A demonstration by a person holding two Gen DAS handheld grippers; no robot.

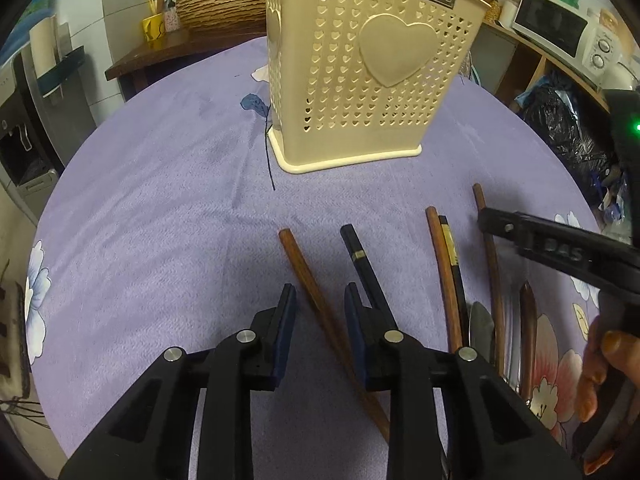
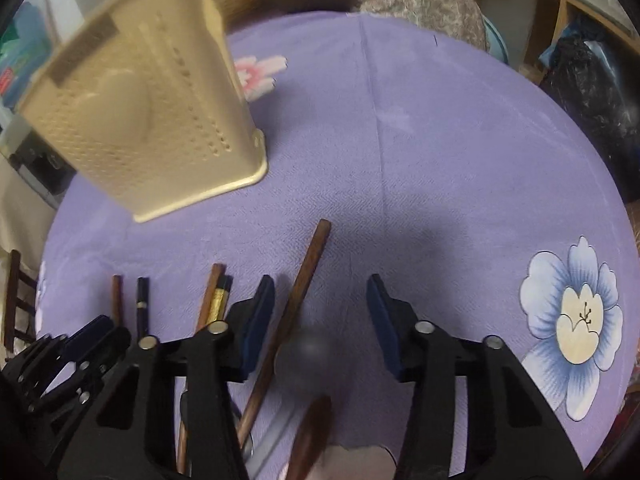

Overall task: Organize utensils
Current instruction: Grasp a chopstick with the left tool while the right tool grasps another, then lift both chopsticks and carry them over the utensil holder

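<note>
A cream perforated utensil holder (image 1: 372, 80) (image 2: 152, 120) with a heart on its side stands on the purple cloth, and a brown stick rises from its top. My left gripper (image 1: 320, 300) is open low over the cloth. A brown chopstick (image 1: 308, 276) lies between its pads, which do not press it. A black chopstick (image 1: 356, 248) runs under its right finger. My right gripper (image 2: 320, 312) is open around another brown chopstick (image 2: 304, 276), which lies near the left pad. More chopsticks (image 1: 444, 272), a metal utensil (image 1: 480, 328) and a wooden spoon (image 1: 528, 328) lie between the two grippers.
The floral purple tablecloth (image 1: 160, 200) covers a round table. Behind it are a wicker basket (image 1: 224, 8), a yellow mug (image 1: 154, 28), a microwave (image 1: 560, 28) on shelves and a black bag (image 1: 560, 128). A person's hand (image 1: 600, 368) grips the right tool.
</note>
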